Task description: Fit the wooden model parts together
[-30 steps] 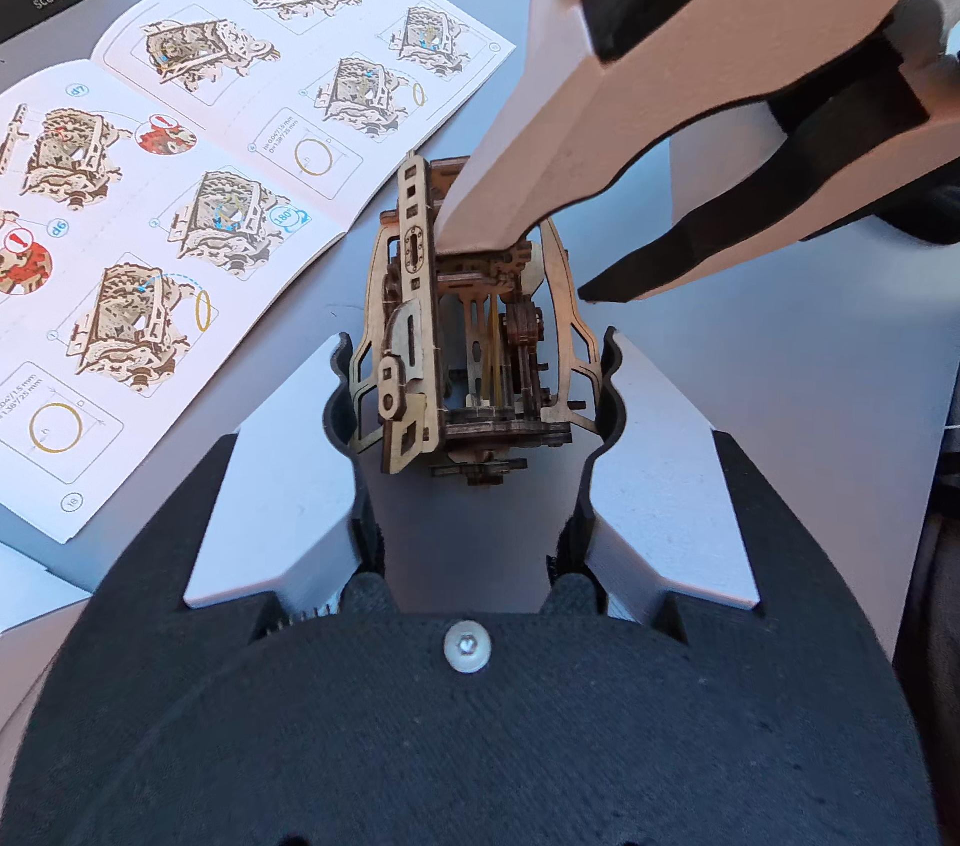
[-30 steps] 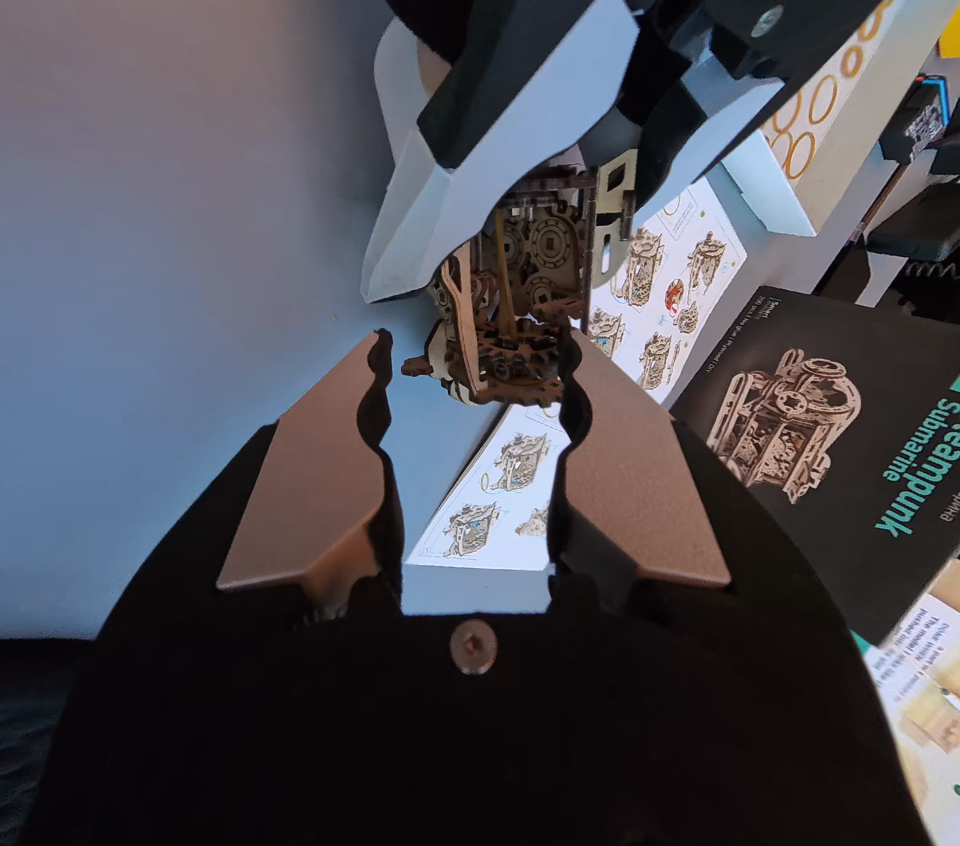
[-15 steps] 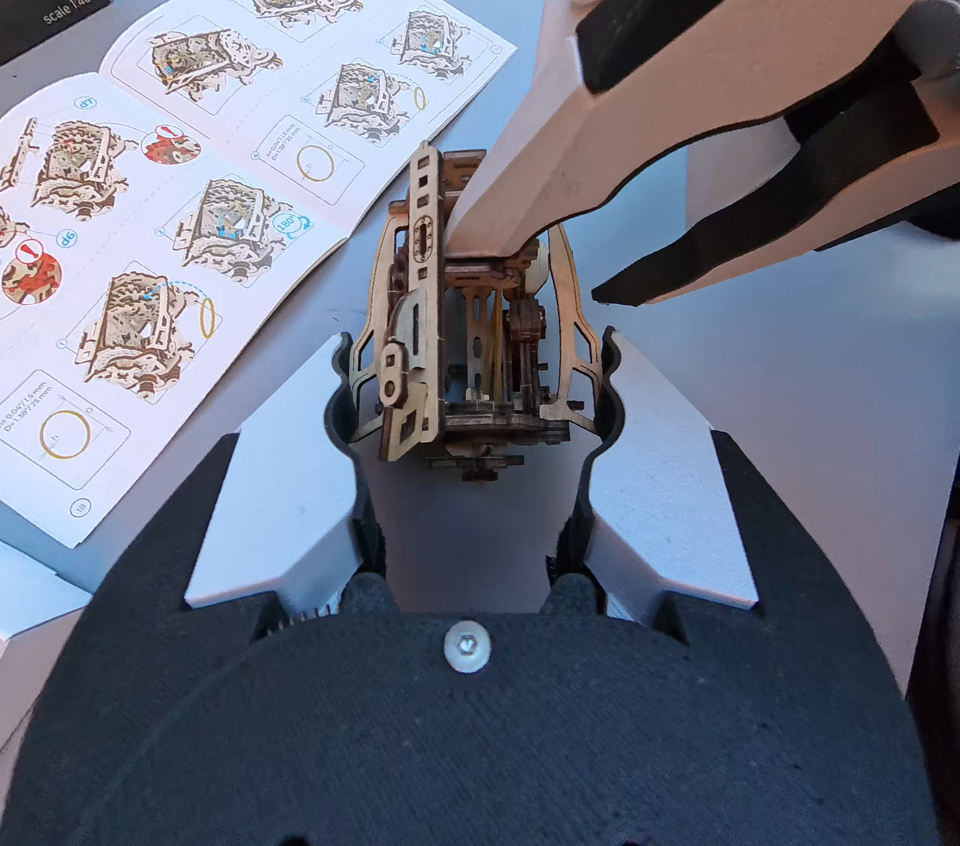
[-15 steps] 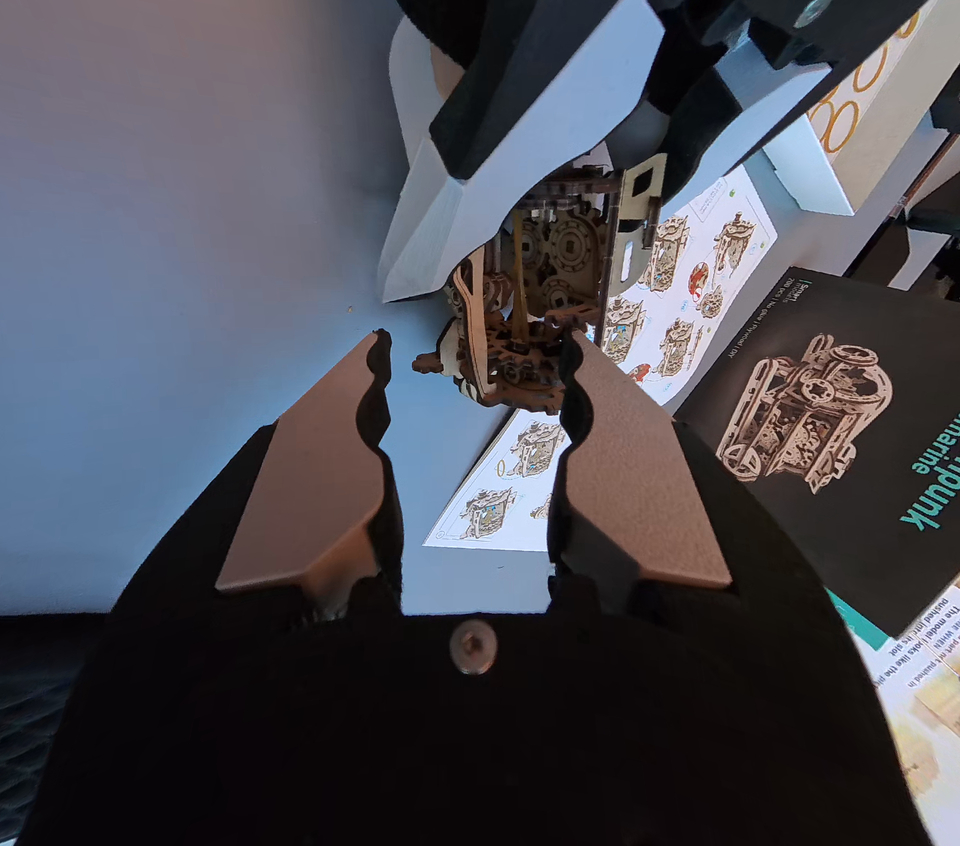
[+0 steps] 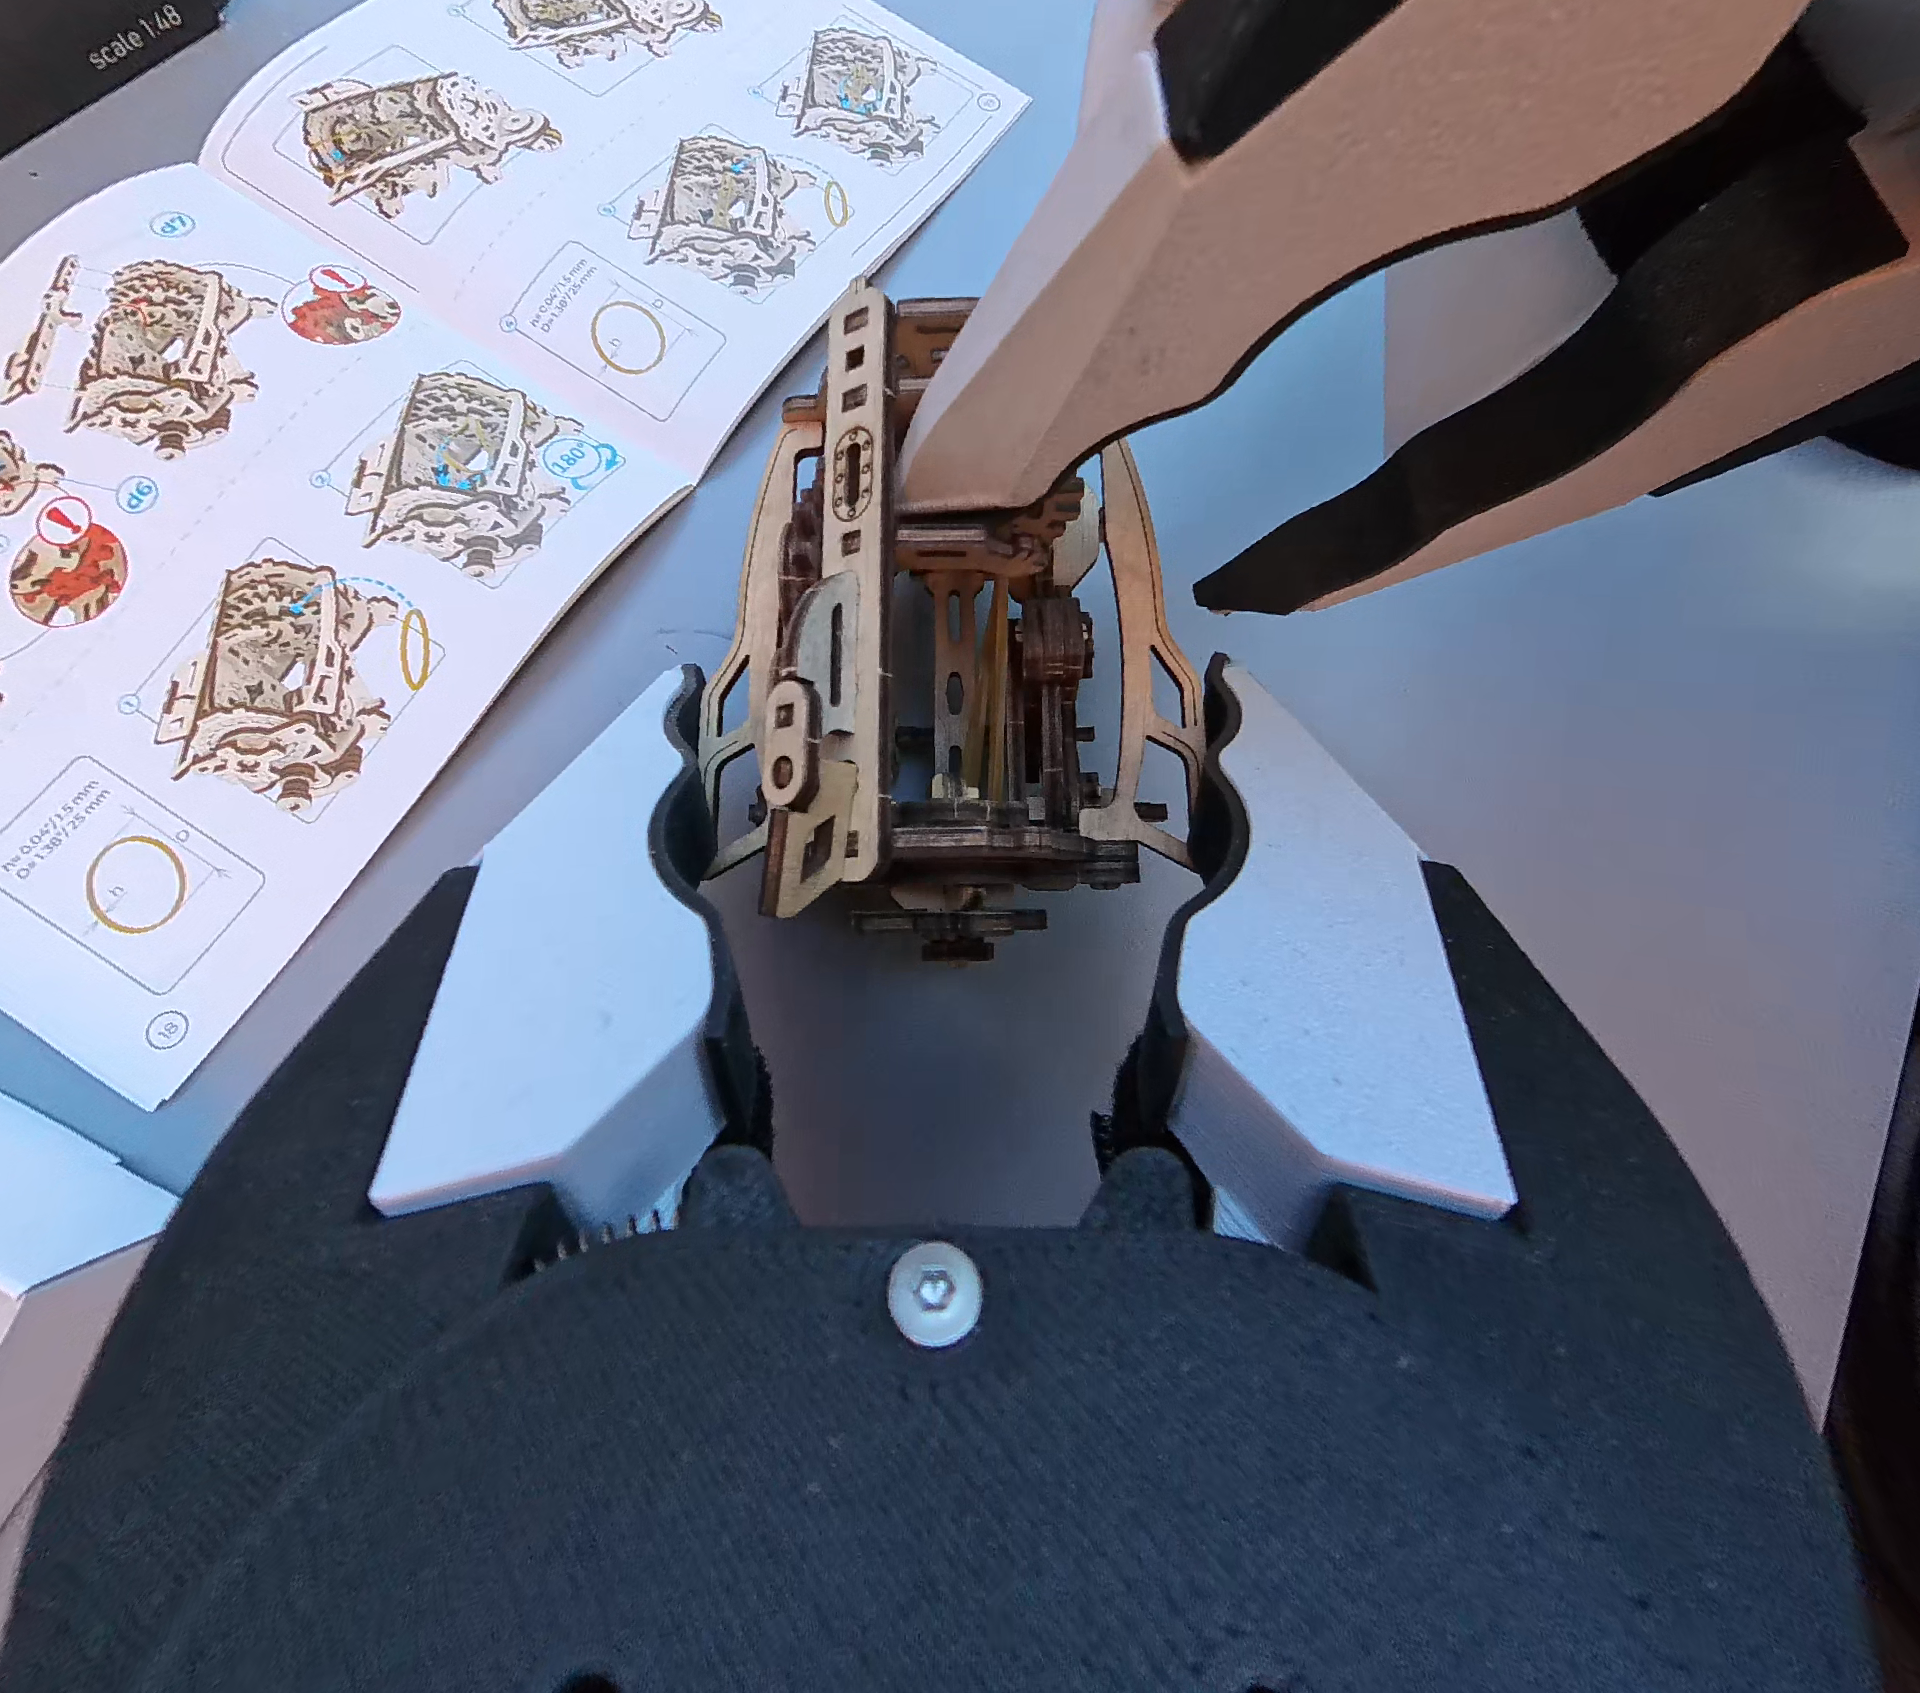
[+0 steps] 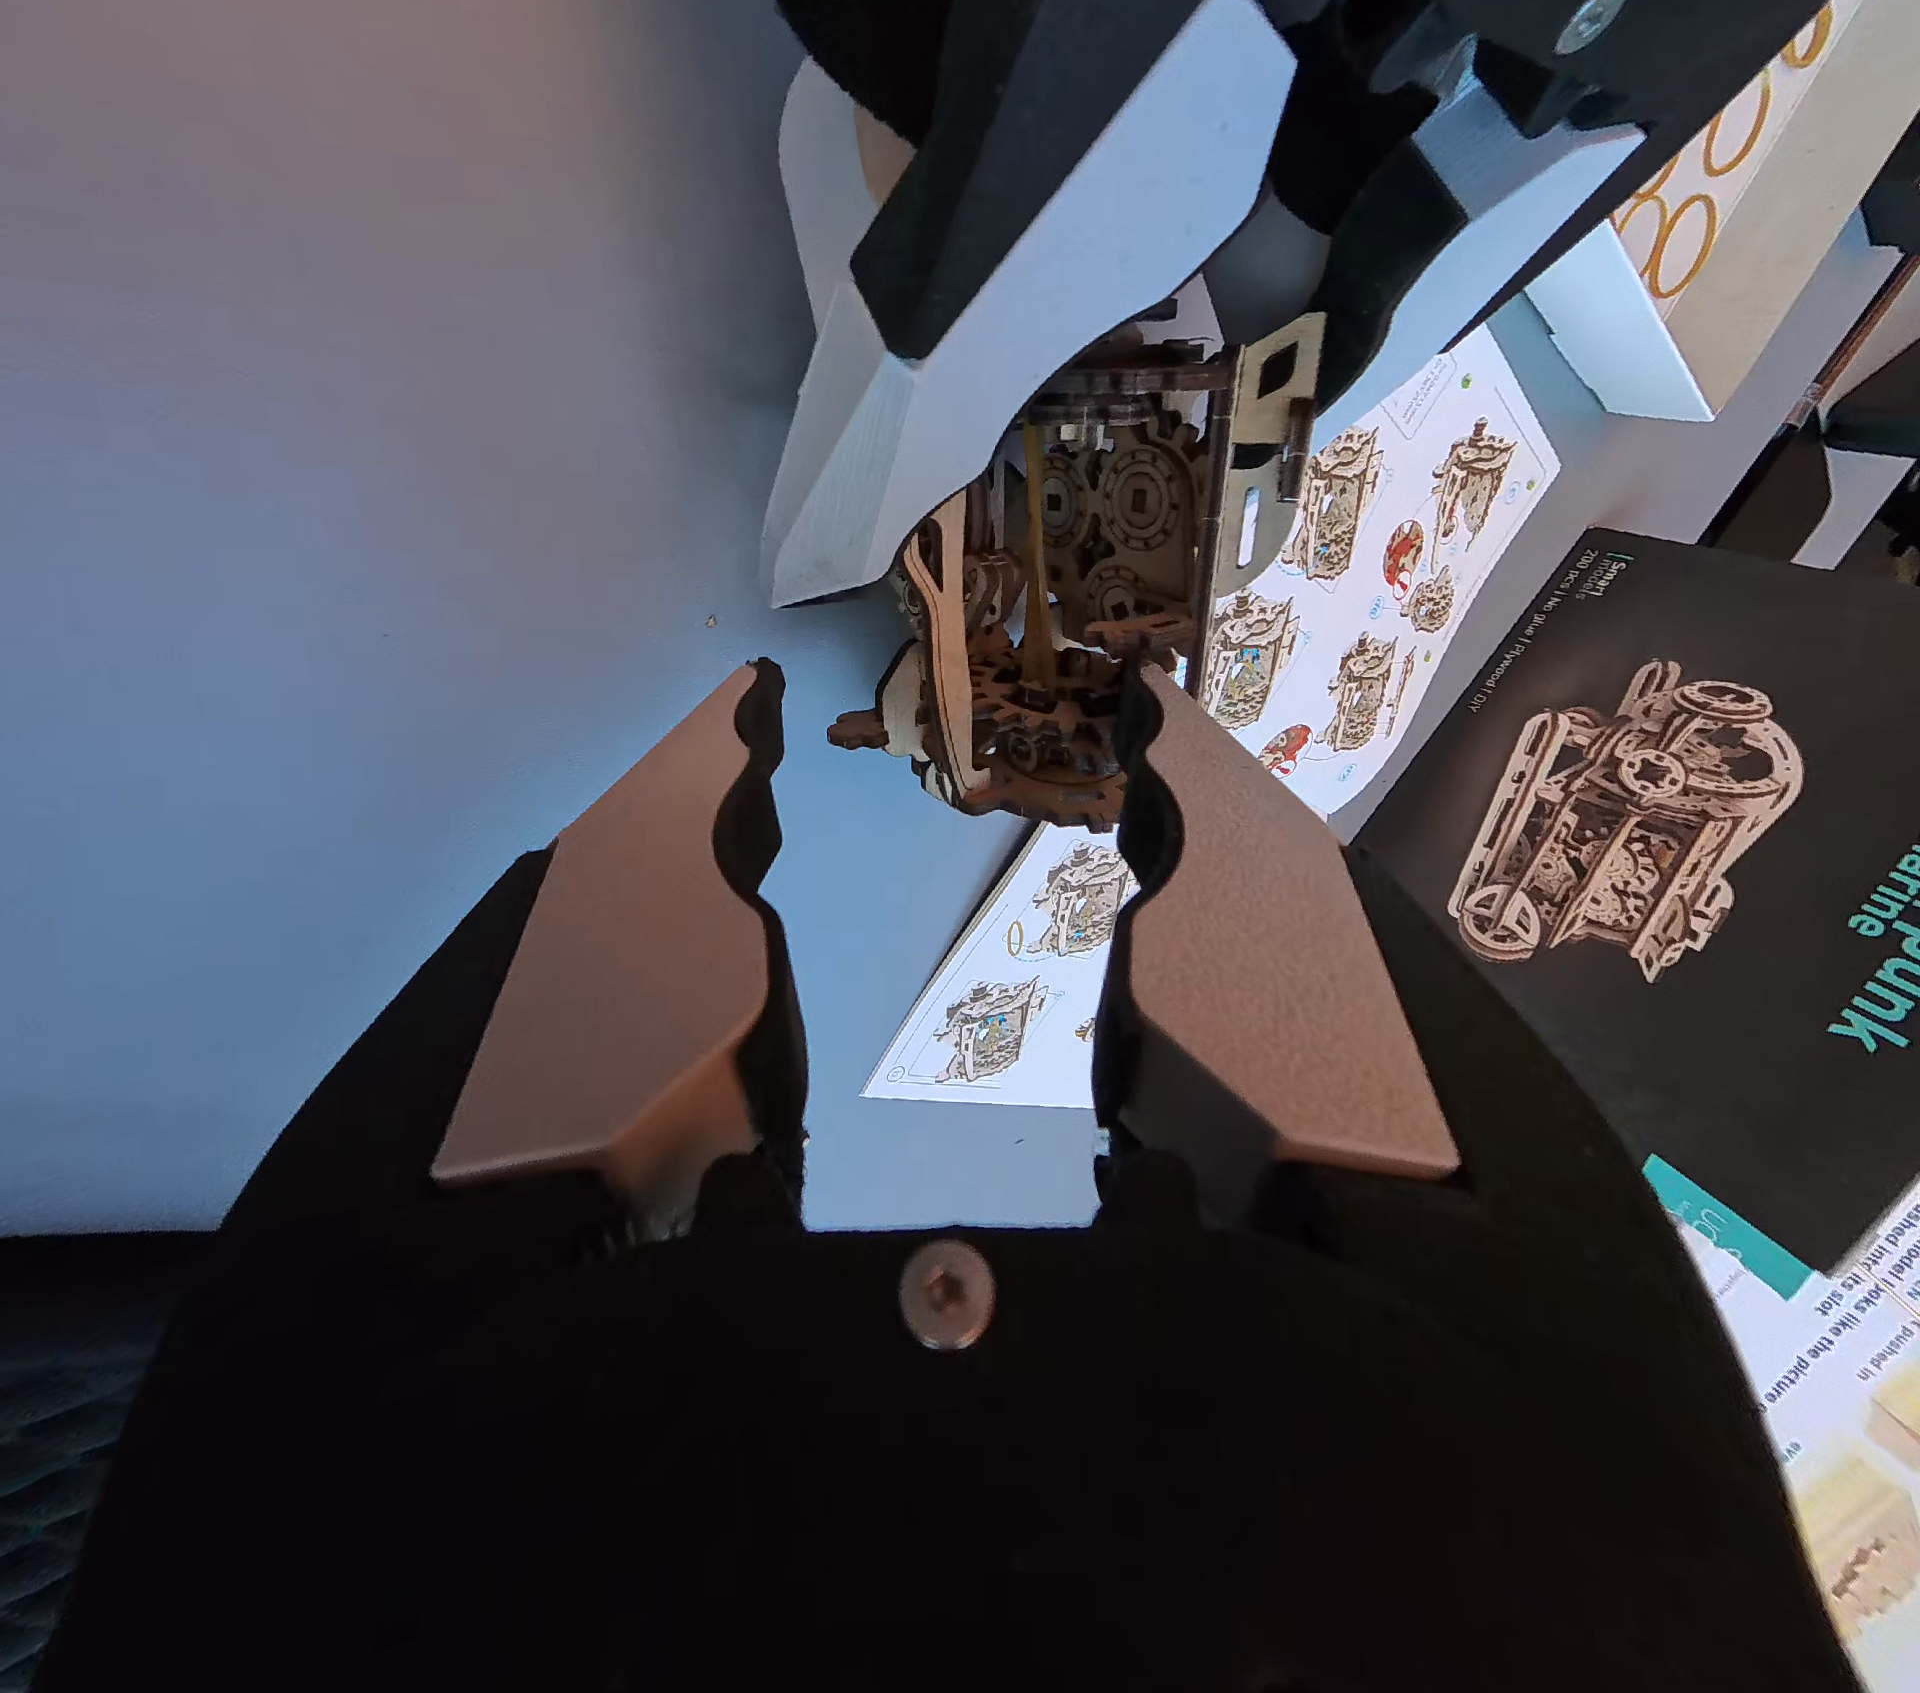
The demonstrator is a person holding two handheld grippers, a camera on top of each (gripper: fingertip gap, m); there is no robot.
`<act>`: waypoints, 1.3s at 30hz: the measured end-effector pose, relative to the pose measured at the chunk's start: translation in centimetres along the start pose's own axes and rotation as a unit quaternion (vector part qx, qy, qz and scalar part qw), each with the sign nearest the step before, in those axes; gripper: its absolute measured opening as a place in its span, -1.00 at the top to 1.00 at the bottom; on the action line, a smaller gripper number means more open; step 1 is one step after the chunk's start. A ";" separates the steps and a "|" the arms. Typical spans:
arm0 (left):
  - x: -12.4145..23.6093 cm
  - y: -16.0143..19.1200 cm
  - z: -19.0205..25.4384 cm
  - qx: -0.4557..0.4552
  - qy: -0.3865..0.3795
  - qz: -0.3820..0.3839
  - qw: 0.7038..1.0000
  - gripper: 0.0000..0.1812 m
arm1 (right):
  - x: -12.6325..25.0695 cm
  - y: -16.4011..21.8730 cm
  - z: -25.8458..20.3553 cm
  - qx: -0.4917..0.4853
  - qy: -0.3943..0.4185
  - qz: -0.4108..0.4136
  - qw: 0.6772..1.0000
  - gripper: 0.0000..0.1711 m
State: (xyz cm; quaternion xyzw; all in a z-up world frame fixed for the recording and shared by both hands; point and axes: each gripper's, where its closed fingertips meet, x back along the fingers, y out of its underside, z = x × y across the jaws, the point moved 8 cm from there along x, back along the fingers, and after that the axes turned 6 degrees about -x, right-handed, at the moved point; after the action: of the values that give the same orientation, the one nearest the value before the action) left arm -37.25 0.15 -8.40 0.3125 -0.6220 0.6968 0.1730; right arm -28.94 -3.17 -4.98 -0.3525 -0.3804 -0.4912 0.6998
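Observation:
The wooden model [image 5: 935,708], a small frame full of gears with a yellow rubber band inside, is clamped by its two side frames between the white fingers of my left gripper [image 5: 951,687], just above the grey table. My right gripper [image 6: 951,677] is open and holds nothing. It comes in from the upper right of the left wrist view, where one tan finger [image 5: 1091,313] presses its tip on the model's top end. In the right wrist view the model [image 6: 1039,604] sits just past my right fingertips, under the left gripper's white finger [image 6: 935,396].
An open instruction booklet [image 5: 416,396] lies on the table left of the model and also shows in the right wrist view [image 6: 1382,583]. A black kit box [image 6: 1662,812] lies beside it. A white box with printed rings [image 6: 1662,241] stands behind. The tips of both grippers are at nearly the same place.
The left gripper with the model has shifted slightly over the table. The right gripper's finger stays against the model's top. Neither gripper has opened or closed.

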 end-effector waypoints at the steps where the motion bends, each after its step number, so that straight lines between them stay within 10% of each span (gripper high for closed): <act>1: 0.0 0.0 0.0 0.000 0.000 0.000 1.000 -0.02 | 0.0 0.0 0.0 0.002 0.001 0.000 1.000 0.25; 14: 0.2 0.3 -0.3 0.030 0.017 0.007 0.999 -0.02 | 1.6 0.7 -0.8 -0.012 0.018 0.136 0.990 0.35; 39: 0.2 0.3 -0.3 0.029 0.017 0.011 0.999 -0.03 | 0.0 1.2 -1.5 0.034 0.073 0.097 0.992 0.33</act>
State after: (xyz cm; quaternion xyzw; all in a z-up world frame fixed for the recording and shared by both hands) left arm -37.68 0.39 -8.53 0.2981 -0.6020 0.7218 0.1666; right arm -27.54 -4.19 -5.82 -0.3266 -0.3086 -0.4318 0.7820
